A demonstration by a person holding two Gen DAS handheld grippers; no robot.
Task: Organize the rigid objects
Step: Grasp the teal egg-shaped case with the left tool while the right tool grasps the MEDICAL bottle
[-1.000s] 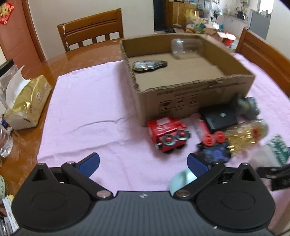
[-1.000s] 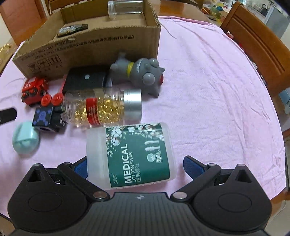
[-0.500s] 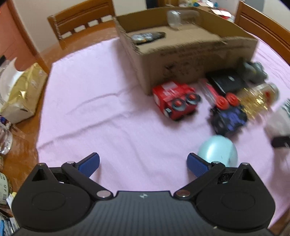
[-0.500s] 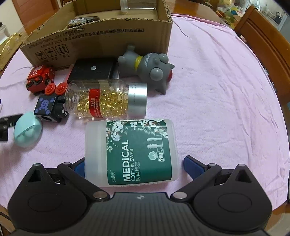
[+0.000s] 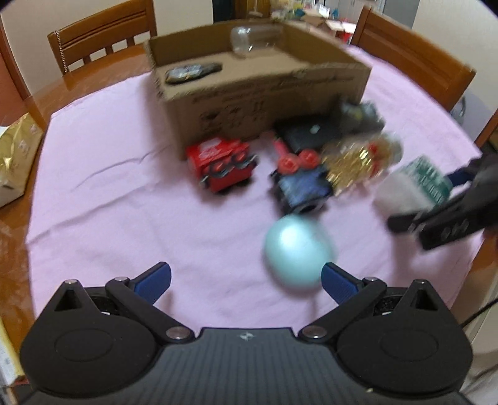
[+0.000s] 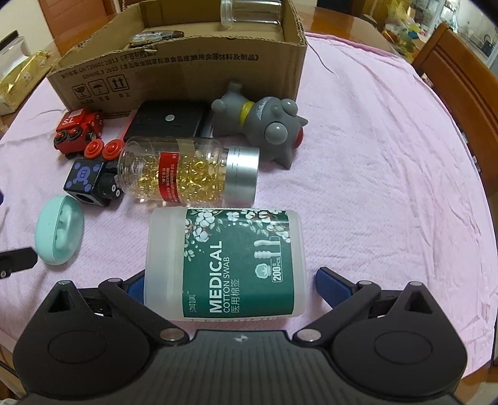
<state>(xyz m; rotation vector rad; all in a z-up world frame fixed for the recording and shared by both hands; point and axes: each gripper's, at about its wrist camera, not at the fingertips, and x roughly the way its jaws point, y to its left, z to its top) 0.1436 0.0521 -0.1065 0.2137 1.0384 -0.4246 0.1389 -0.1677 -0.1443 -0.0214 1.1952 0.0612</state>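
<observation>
A cotton swab box [image 6: 230,264] with a green label lies on the pink cloth between the open jaws of my right gripper [image 6: 228,280]; it also shows in the left wrist view [image 5: 414,187]. Beyond it lie a capsule bottle [image 6: 190,173], a grey rubber toy [image 6: 264,123], a black case [image 6: 168,120], a dark blue toy block [image 6: 88,183], a red toy train [image 6: 79,131] and a mint egg-shaped case [image 6: 59,233]. My left gripper [image 5: 246,277] is open and empty, with the mint case [image 5: 297,252] just ahead of its right finger.
An open cardboard box [image 6: 183,65] stands at the back, holding a clear jar [image 6: 252,12] and a dark flat object [image 5: 193,71]. Wooden chairs [image 5: 102,34] surround the table. A gold bag [image 5: 15,155] lies at the left edge.
My left gripper has moved right and forward toward the mint case. My right gripper has advanced around the cotton swab box, still open.
</observation>
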